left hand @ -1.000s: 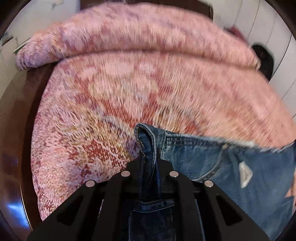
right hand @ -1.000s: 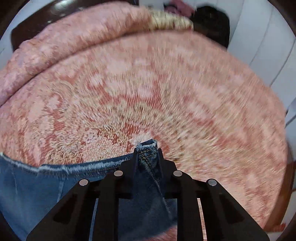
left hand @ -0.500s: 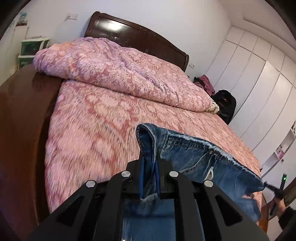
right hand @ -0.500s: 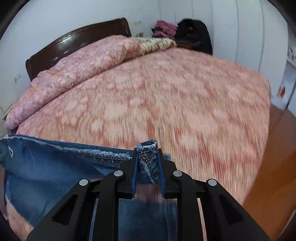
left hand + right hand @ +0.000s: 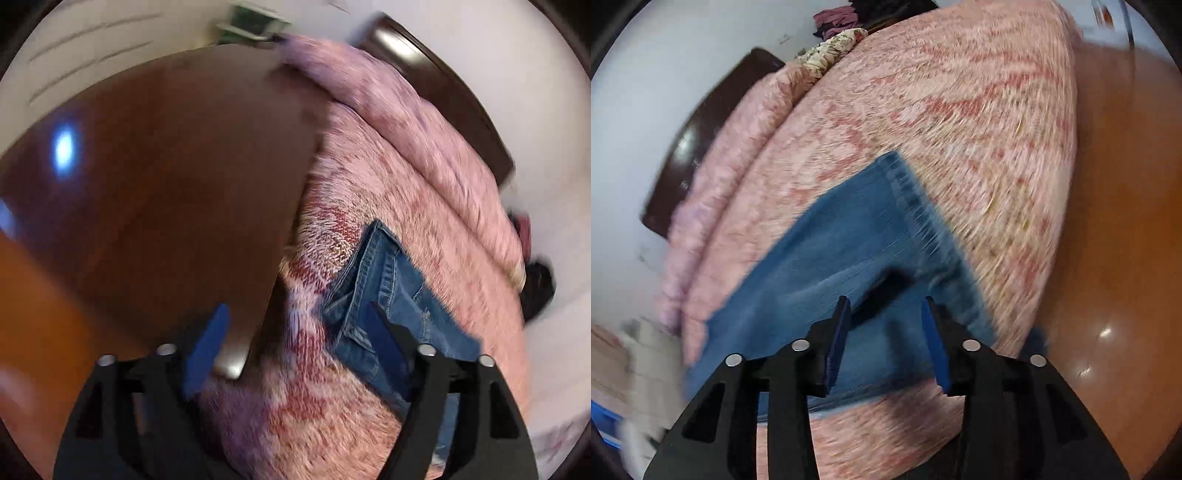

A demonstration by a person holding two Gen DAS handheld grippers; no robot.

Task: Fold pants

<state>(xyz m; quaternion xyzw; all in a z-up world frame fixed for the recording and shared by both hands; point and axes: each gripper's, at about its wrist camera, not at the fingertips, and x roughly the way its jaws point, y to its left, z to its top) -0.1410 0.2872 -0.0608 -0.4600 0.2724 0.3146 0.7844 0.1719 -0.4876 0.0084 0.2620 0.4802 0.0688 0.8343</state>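
Observation:
Blue jeans (image 5: 384,291) lie on the pink patterned bedspread (image 5: 369,424); in the left wrist view their waistband end shows near the bed's left edge. My left gripper (image 5: 295,325) is open and empty, with its right finger (image 5: 384,339) over the denim. In the right wrist view a leg of the jeans (image 5: 842,251) lies flat with its hem toward the bed's right edge. My right gripper (image 5: 884,314) is open and empty just above that leg. Both views are motion-blurred.
A dark wooden bed frame (image 5: 177,192) runs along the bed's left side. A bunched pink duvet (image 5: 424,147) and the headboard (image 5: 698,147) are at the far end. Orange wooden floor (image 5: 1126,221) lies to the right. Dark clothes (image 5: 849,14) are piled beyond the bed.
Both grippers were shut on the jeans and holding them up over the bed. Now both are open, the jeans lie on the bedspread, and the cameras have swung sideways.

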